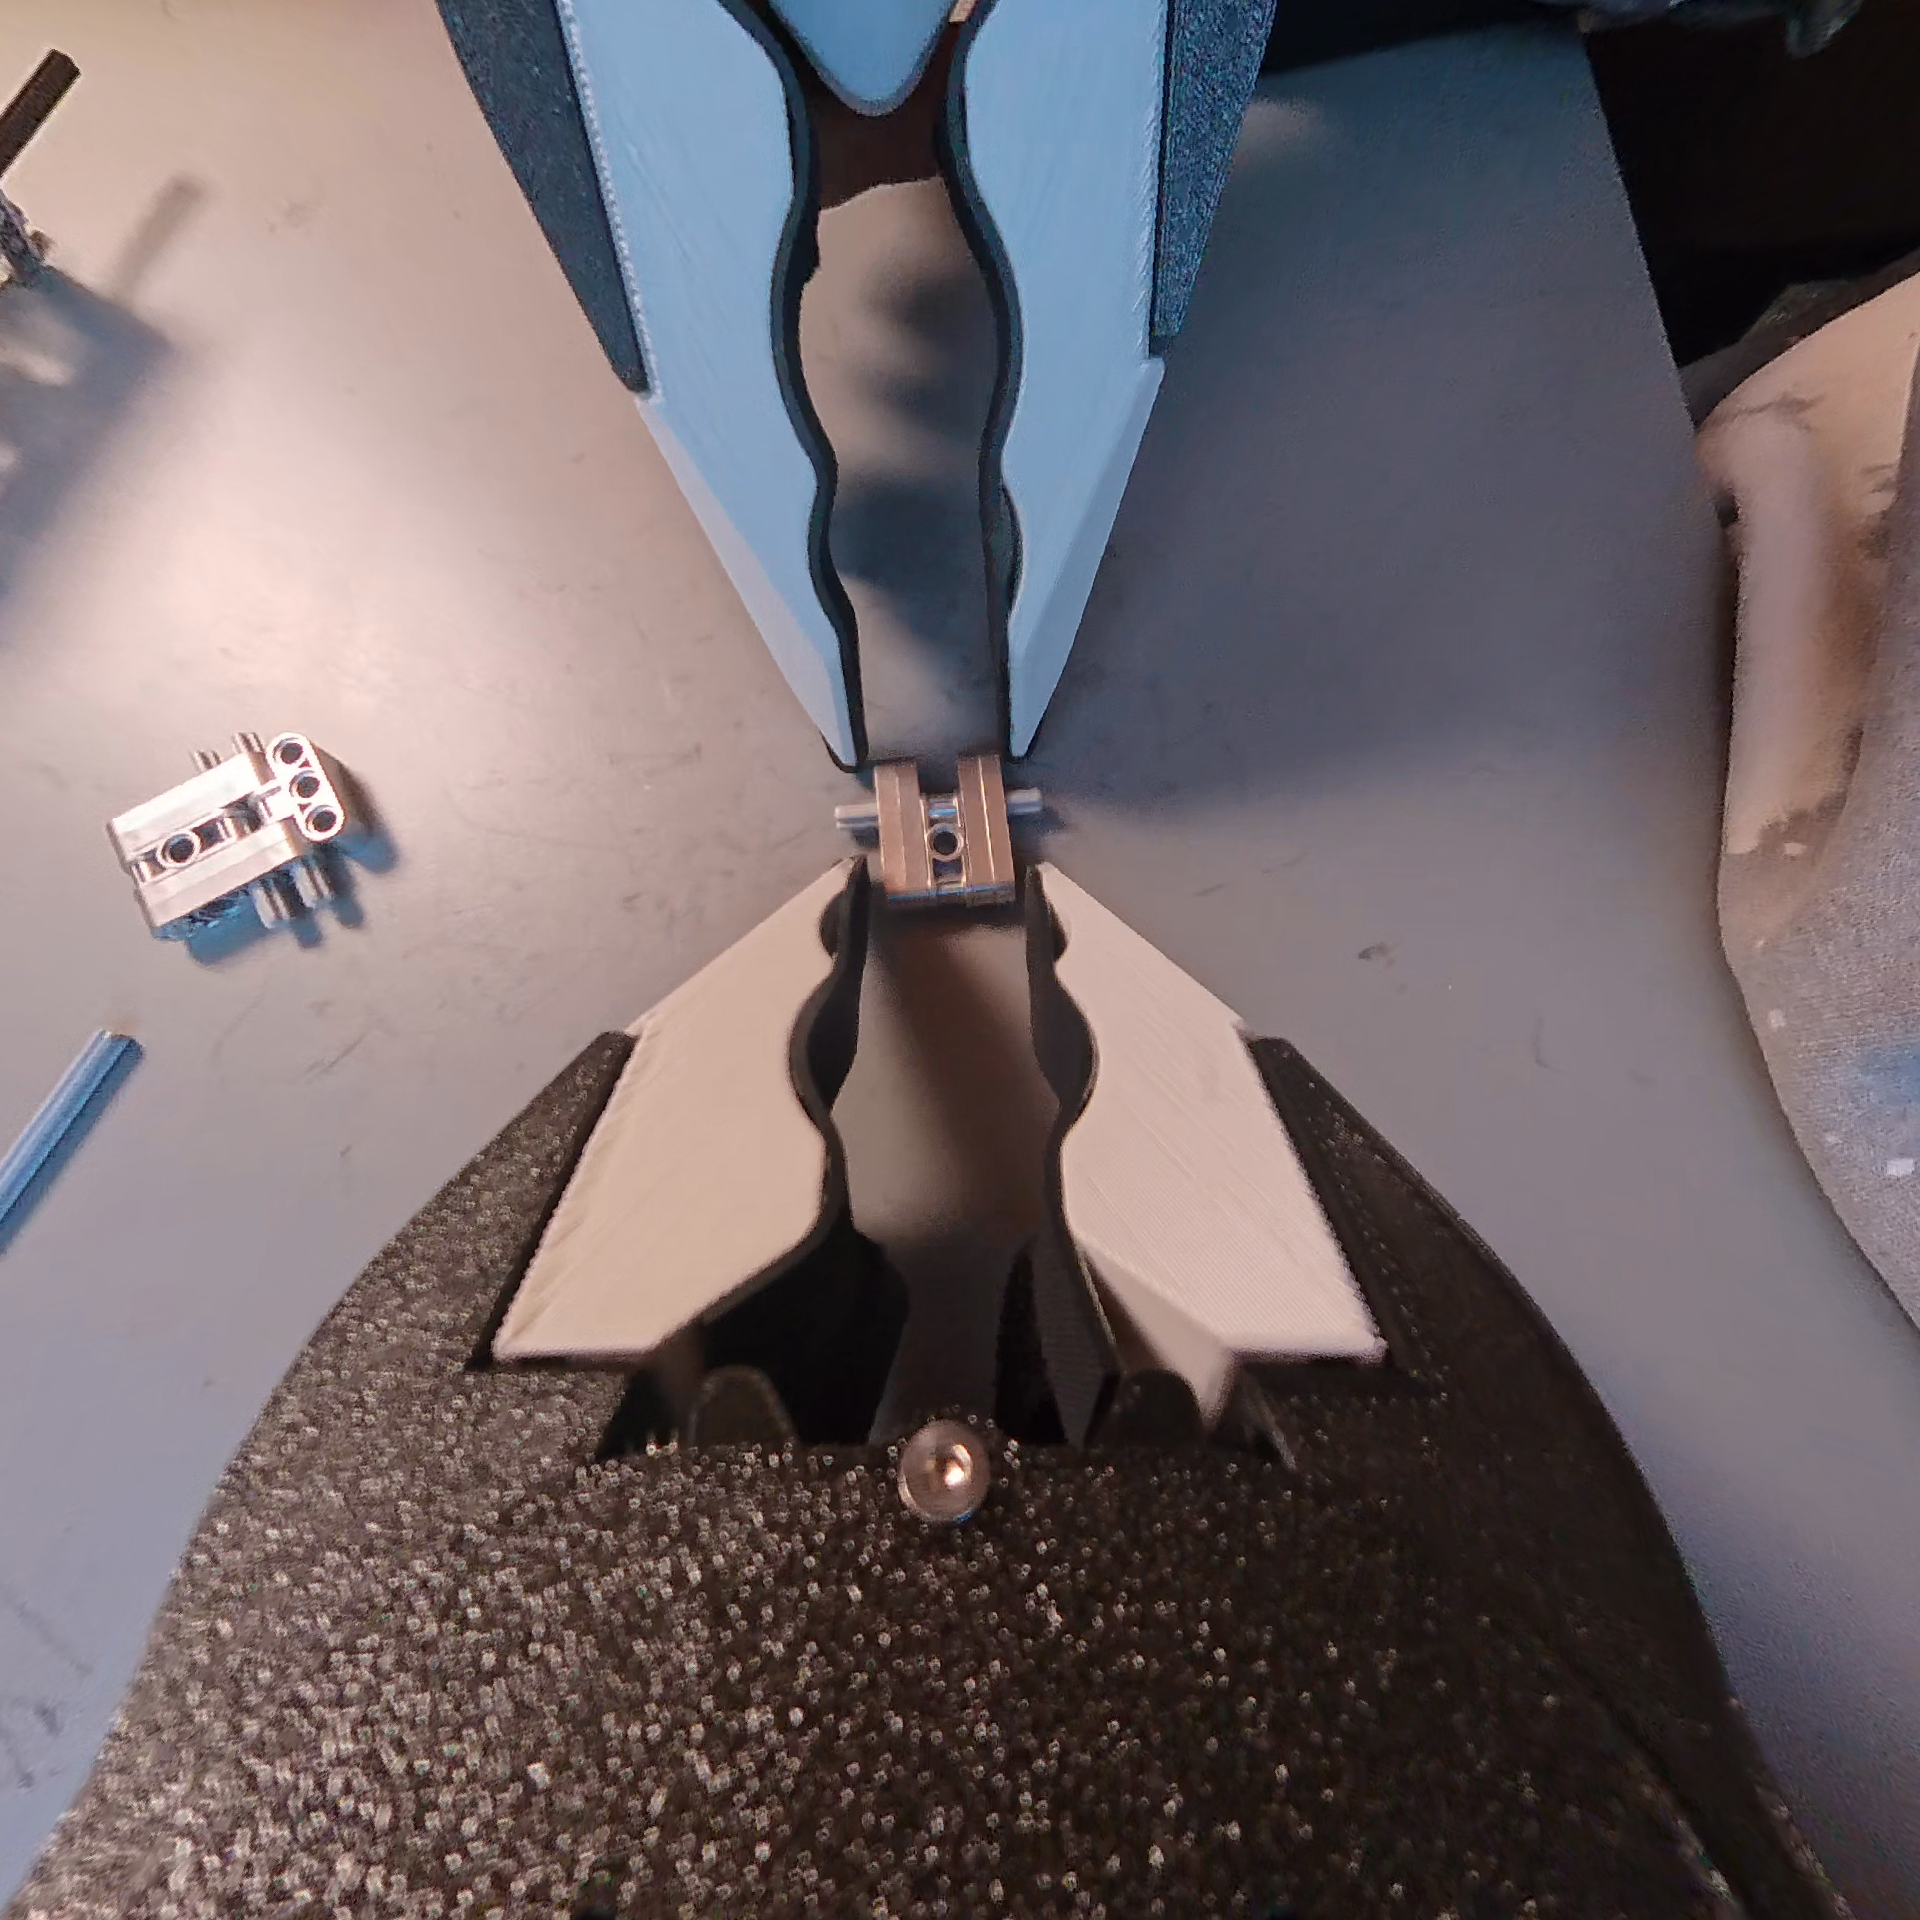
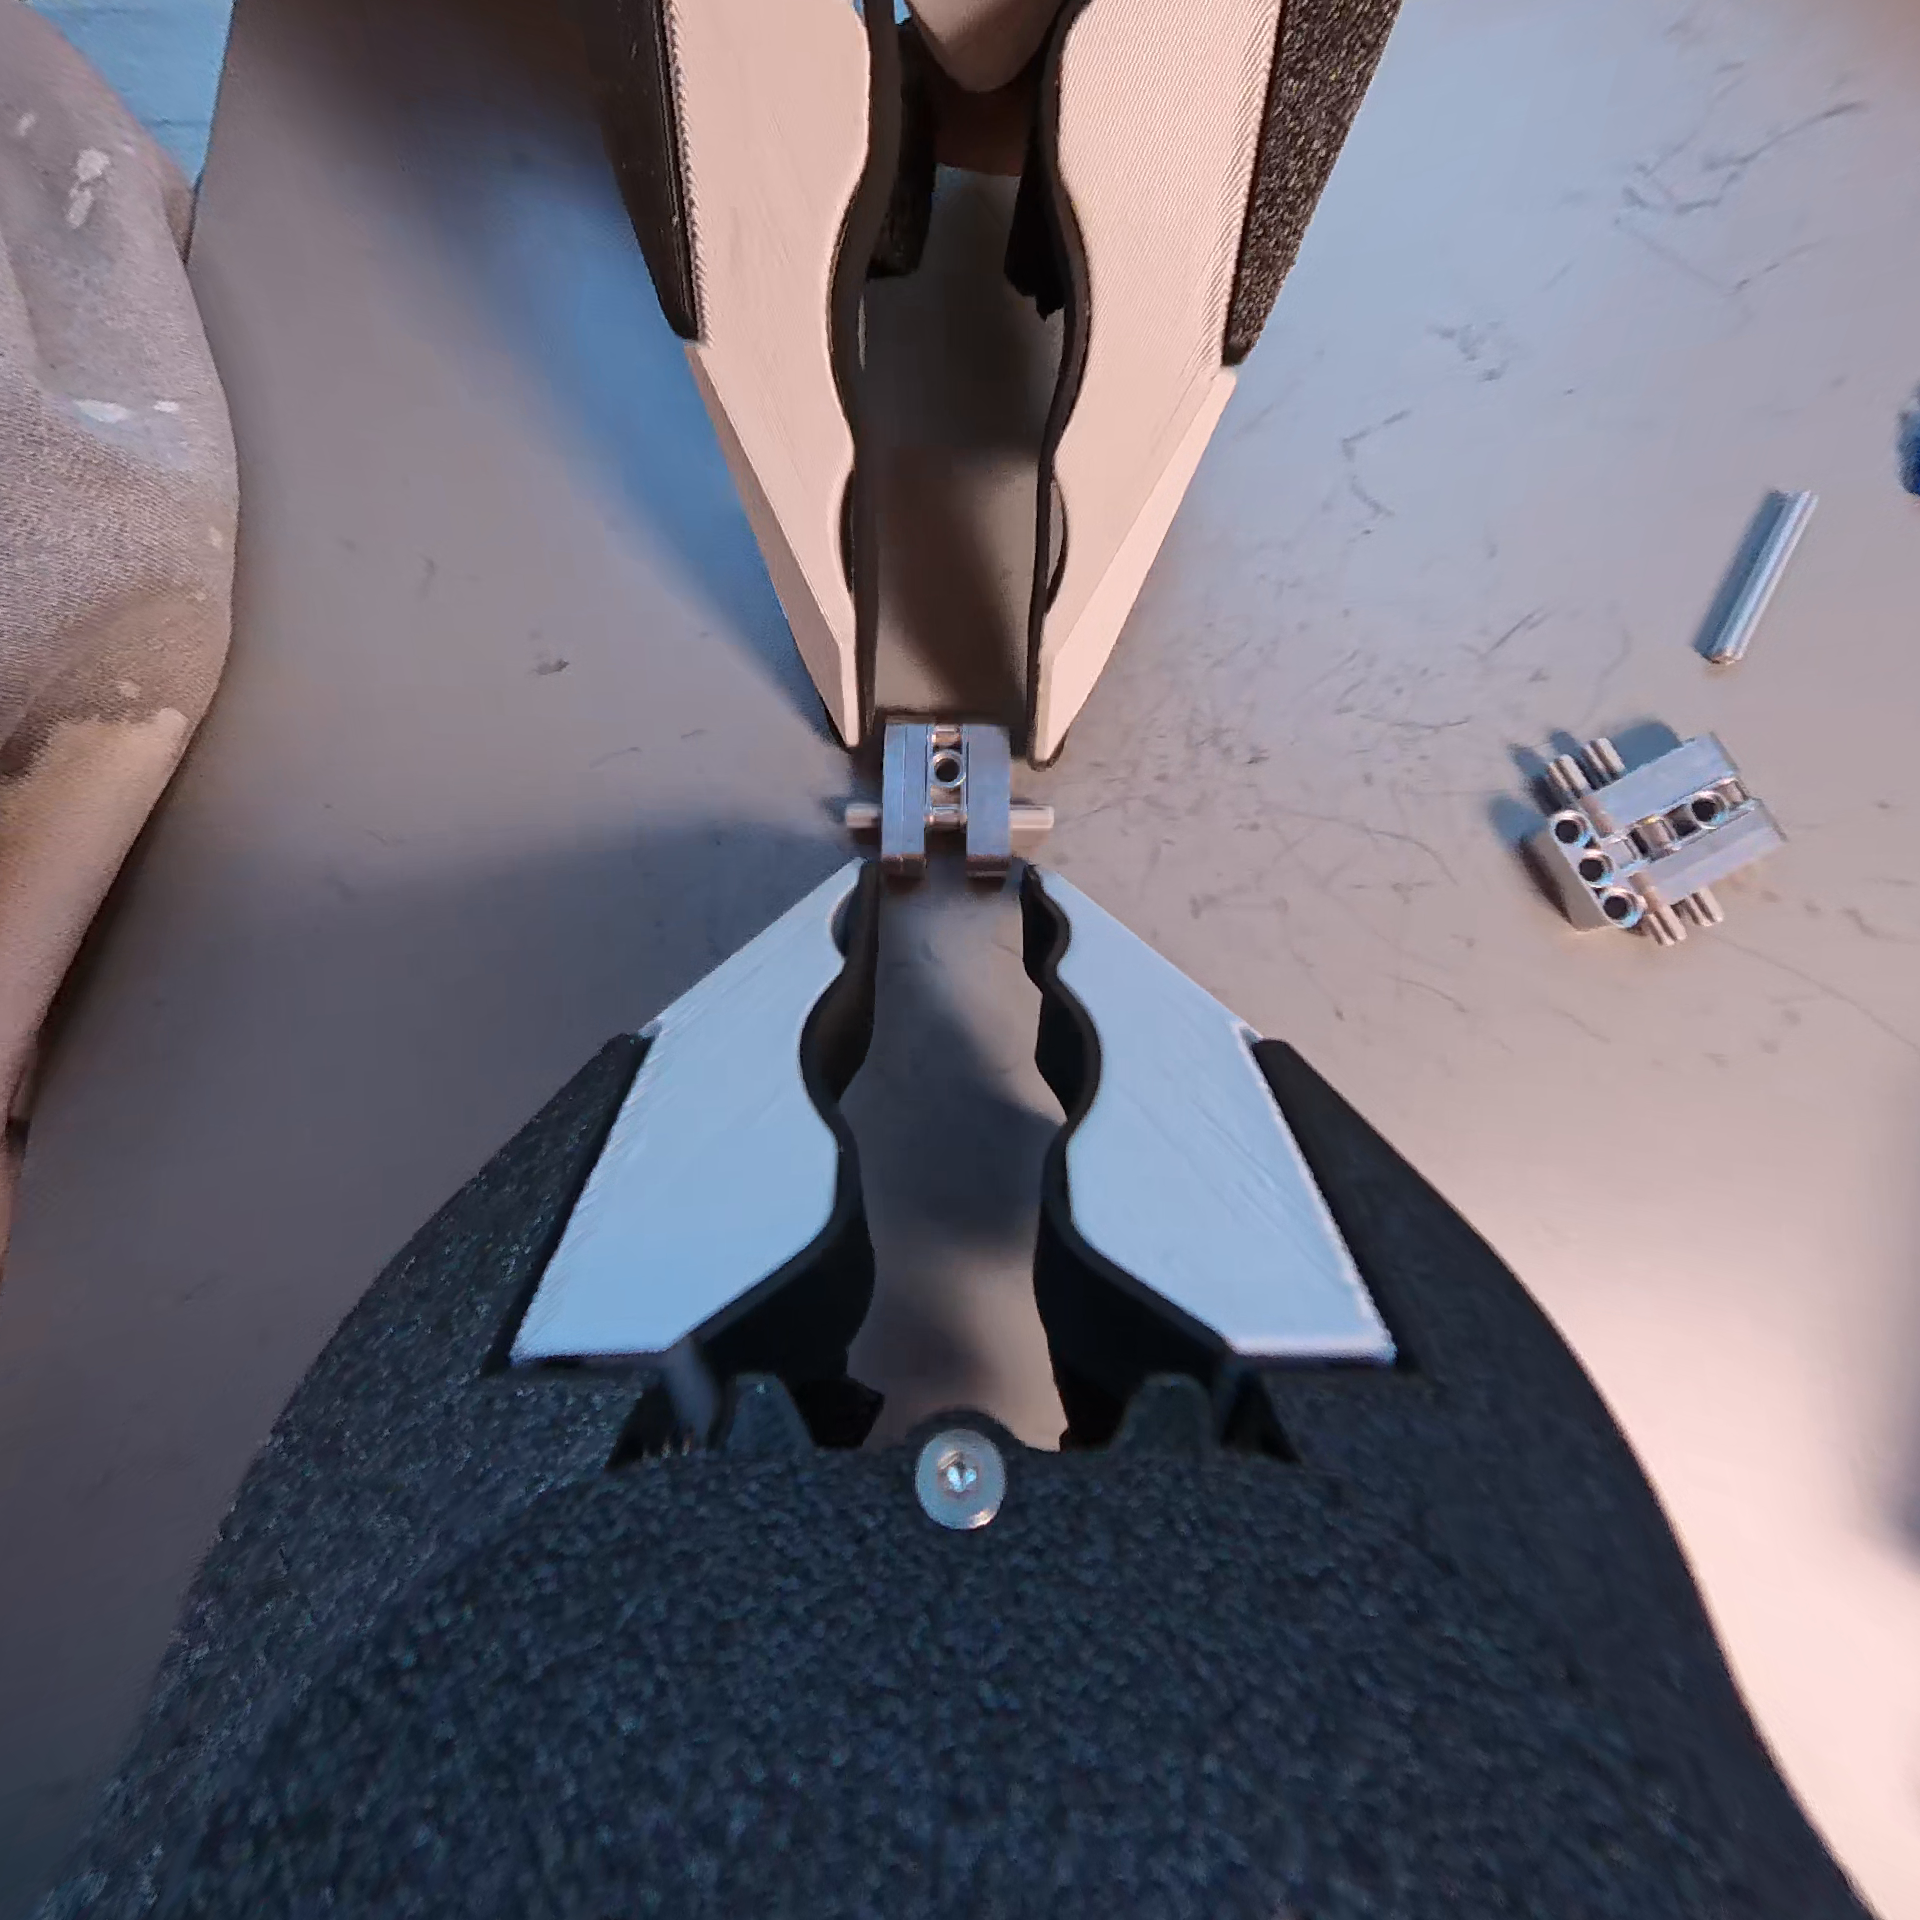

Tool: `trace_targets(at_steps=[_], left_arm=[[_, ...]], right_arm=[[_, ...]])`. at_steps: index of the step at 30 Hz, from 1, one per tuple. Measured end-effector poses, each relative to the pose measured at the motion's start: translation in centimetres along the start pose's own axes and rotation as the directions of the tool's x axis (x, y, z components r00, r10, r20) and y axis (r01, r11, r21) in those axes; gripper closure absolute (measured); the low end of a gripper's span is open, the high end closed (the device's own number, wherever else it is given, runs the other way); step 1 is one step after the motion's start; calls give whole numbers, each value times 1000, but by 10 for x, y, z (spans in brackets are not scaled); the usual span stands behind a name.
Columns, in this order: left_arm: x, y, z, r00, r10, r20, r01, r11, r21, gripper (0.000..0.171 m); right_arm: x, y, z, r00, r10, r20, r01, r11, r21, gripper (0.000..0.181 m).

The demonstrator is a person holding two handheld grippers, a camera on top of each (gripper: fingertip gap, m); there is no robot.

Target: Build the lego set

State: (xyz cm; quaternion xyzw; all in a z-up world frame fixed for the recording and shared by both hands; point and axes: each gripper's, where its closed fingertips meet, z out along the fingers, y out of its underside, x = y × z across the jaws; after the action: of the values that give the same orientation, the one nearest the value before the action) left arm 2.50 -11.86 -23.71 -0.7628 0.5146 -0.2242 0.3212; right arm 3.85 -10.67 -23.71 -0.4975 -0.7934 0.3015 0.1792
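Left tongs (image 1: pixel 943 878): tips clamped on the near end of a small grey building-block piece (image 1: pixel 943 836).
Right tongs (image 2: pixel 943 873): tips clamped on the opposite end of the same piece (image 2: pixel 943 795), nose to nose with the left.
Piece: between both pairs of tips, thin pin sticking out each side, above the grey table (image 1: pixel 416 520); contact with table unclear.
Off to the side: larger grey block assembly (image 2: pixel 1652 831) and loose rod (image 2: pixel 1756 577), well apart.
Left view only: dark blurred object (image 1: pixel 36 104), cut off at edge.
Table edge: pale cloth (image 1: pixel 1818 727), unclear.
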Motion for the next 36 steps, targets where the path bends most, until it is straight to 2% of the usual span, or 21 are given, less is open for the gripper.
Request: trace_targets(at_steps=[5, 11, 17, 28, 36], left_arm=[[1, -1, 2, 1000, 13, 4, -13, 1000, 3, 147], [-18, -3, -7, 974, 152, 170, -151, 988, -17, 148], [-26, -6, -13, 948, 210, 240, -211, 977, -23, 149], [-25, 0, -11, 954, 205, 219, -198, 979, -54, 149], [-22, 6, -10, 982, 131, 136, -130, 991, -15, 149]], right_arm=[[0, -2, 2, 1000, -17, -11, 18, 1000, 4, 160], [15, -13, -6, 989, -78, -125, 85, 995, 54, 160], [23, -17, -12, 978, -102, -179, 118, 990, 81, 170], [25, -18, -8, 980, -83, -178, 102, 990, 100, 151], [19, -14, 6, 986, -91, -143, 101, 993, 66, 160]])
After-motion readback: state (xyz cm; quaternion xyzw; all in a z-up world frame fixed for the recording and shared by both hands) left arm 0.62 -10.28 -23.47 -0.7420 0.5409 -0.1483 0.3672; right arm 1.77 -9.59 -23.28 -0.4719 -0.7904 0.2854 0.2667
